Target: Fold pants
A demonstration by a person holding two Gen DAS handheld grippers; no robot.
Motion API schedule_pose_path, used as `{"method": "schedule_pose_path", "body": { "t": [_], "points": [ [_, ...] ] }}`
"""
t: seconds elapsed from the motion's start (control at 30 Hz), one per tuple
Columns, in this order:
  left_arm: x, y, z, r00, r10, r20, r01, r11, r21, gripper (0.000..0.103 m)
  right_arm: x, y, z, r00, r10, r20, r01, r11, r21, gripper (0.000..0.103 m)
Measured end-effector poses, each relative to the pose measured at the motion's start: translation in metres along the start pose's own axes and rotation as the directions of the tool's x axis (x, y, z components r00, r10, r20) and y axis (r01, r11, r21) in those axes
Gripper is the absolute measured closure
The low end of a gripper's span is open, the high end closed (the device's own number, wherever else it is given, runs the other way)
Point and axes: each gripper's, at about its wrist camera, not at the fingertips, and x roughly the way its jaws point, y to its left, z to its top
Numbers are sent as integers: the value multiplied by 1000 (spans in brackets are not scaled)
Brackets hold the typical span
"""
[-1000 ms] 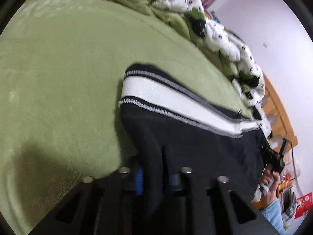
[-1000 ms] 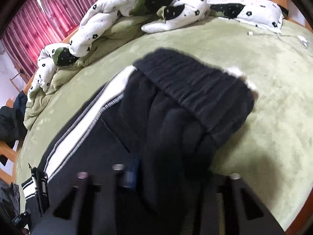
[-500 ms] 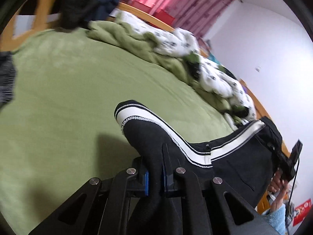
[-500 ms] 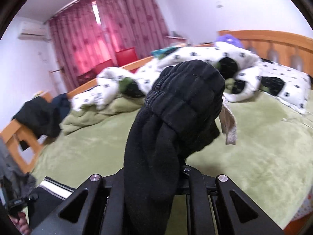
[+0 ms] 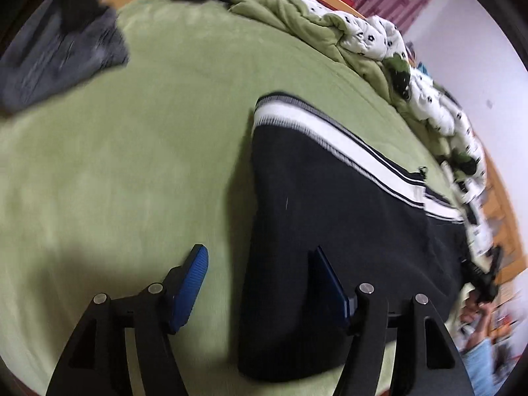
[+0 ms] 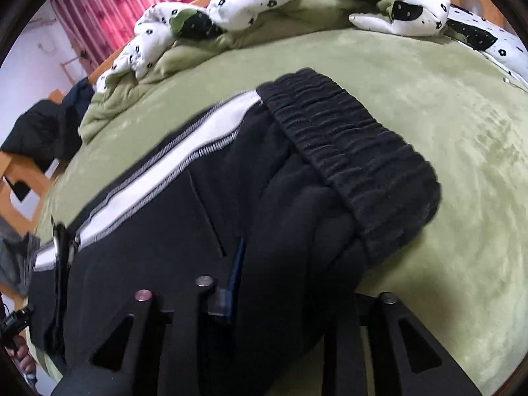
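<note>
Black pants (image 5: 346, 217) with a white side stripe lie flat on the green bed cover (image 5: 132, 171). My left gripper (image 5: 259, 254) hangs low over their leg end. Its jaws are opening, and the blue pads (image 5: 193, 280) stand wide apart. The fabric's edge lies loose between them, with the right finger over the cloth. In the right wrist view, the ribbed waistband (image 6: 349, 155) is folded onto the bed. My right gripper (image 6: 297, 274) has a thick bunch of pants fabric filling its jaws, which are opening. Its right finger is hidden by the cloth.
A rumpled white-and-green flowered quilt (image 6: 264, 3) runs along the bed's far side. A grey garment (image 5: 59, 52) lies at the bed's upper left. Dark clothes (image 6: 43, 128) hang on the wooden bed frame. A hand and light-blue sleeve (image 5: 478, 353) show at the right edge.
Half a second ago both grippers held the pants raised off the bed. Now the pants lie on the cover, and the left jaws have spread and let go of the leg end.
</note>
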Motion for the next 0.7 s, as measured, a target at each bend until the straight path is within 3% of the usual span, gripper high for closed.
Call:
{"method": "schedule_pose_path", "body": {
  "t": [0.07,0.13,0.3,0.37,0.43,0.47,0.5,0.57,0.6,0.67,0.7],
  "points": [
    [-7,10,-19,998,-68,19,69,995,-69,38,-9,1,-5,999,-38,-7,38,999,0,55],
    [-10,14,-33,994,-109,27,111,990,-92,36,-22,3,-14,997,-74,-7,74,997,-16,54],
    [-8,7,-54,994,-99,54,103,992,-79,37,-49,2,-33,993,-116,7,116,992,-45,54],
    [-5,0,-55,998,-45,49,49,997,-67,54,-53,3,-34,993,-117,14,118,992,-52,54],
    [-12,-6,-55,999,-13,50,16,998,-55,83,-55,4,-35,993,-116,28,117,992,-54,54],
    [-24,-9,-55,995,-39,91,44,997,-57,87,-55,5,-36,993,-115,32,117,992,-50,54],
    [-34,-9,-55,991,-68,118,75,996,-53,89,-54,5,-38,993,-109,32,111,993,-45,54],
    [-42,-11,-55,994,-37,99,44,997,-61,88,-51,7,-38,995,-93,26,94,995,-40,54],
    [-36,-7,-57,997,-17,72,24,995,-95,85,-51,6,-41,996,-80,29,81,996,-38,54],
    [-22,7,-62,1000,23,12,-20,983,-185,68,-50,7,-41,997,-64,40,65,997,-40,54],
    [-21,13,-66,1000,-7,17,11,976,-215,64,-51,6,-44,997,-55,47,57,998,-38,54]
  ]
}}
